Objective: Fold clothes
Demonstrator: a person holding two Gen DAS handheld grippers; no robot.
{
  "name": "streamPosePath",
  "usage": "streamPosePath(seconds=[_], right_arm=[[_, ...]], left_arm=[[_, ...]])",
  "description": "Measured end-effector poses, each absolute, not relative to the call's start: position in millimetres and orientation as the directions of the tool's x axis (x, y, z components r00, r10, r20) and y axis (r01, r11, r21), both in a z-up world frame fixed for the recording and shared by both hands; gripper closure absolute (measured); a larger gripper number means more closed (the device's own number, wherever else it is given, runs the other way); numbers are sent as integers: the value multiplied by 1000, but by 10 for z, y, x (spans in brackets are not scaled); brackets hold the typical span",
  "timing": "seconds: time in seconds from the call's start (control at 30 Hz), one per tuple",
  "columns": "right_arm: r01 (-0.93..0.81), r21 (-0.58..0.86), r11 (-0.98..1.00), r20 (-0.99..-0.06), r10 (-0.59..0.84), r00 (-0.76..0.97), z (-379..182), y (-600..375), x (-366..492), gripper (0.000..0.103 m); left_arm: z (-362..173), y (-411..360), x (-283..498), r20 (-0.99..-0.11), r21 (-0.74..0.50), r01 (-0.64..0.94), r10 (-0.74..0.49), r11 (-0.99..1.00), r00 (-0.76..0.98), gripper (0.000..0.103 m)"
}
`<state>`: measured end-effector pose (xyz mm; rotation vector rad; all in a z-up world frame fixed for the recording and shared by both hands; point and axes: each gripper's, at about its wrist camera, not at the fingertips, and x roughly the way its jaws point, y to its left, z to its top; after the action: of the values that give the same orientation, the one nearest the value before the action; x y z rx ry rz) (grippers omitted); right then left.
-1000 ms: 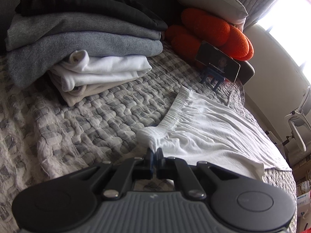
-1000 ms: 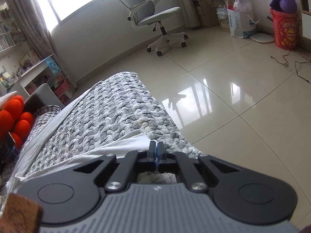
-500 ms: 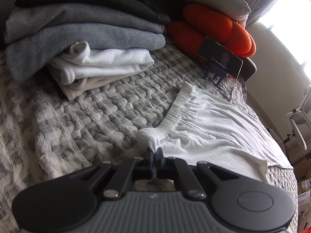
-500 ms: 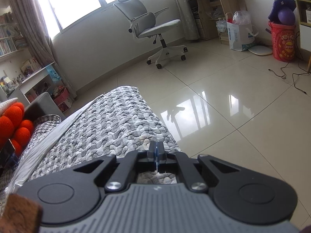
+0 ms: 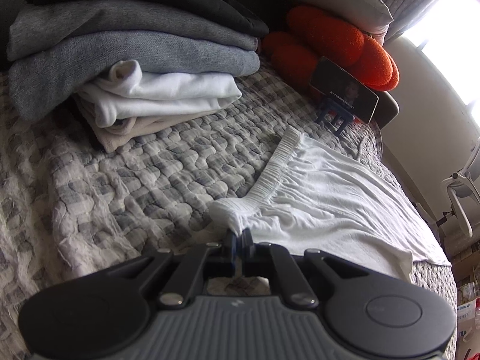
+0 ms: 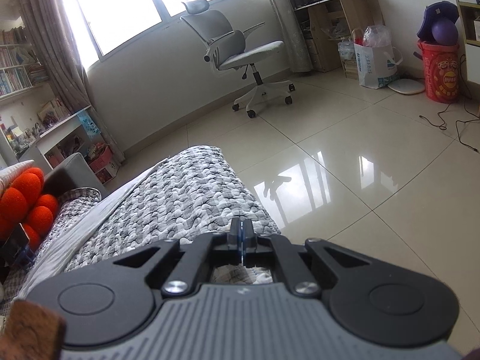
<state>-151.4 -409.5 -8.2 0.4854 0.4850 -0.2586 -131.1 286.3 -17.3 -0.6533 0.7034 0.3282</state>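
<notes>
The white shorts (image 5: 324, 192) lie spread flat on the bed, waistband toward the stack of folded clothes (image 5: 135, 69) and legs running away from it toward the bed's far edge. My left tongs (image 5: 239, 235) are pinched tight on the near corner of the waistband, the cloth bunched up between the tips. My right tongs (image 6: 241, 237) are closed to a sliver. No cloth shows in front of their tips, though something pale sits behind them, so I cannot tell if they grip anything.

I judge this to be the start of the first fold: one corner is caught and nothing is doubled over yet. Next I need to carry that corner across the shorts, away from the stack, and lay it on the opposite side. Lifting only a little should keep the thin fabric from dragging and wrinkling.

The quilt (image 5: 135, 186) under the shorts is grey-checked and puckered. Beyond the stack sit an orange cushion (image 5: 339, 39) and a phone (image 5: 345, 93) on a small stand. Past the bed's end are a glossy tiled floor (image 6: 360, 156), an office chair (image 6: 237, 51) under the window and a red bucket (image 6: 441, 72).
</notes>
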Motion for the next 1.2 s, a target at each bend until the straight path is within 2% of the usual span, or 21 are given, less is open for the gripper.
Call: streamPosePath(seconds=[0.77, 1.2], right_arm=[[311, 423, 851, -440, -107, 892, -28, -4137, -1467, 102], [319, 424, 848, -470, -95, 878, -71, -4116, -1398, 102]], left_arm=[[-88, 2875, -1349, -669, -434, -490, 95, 756, 738, 100], [-184, 2880, -1287, -695, -418, -496, 85, 761, 714, 100]])
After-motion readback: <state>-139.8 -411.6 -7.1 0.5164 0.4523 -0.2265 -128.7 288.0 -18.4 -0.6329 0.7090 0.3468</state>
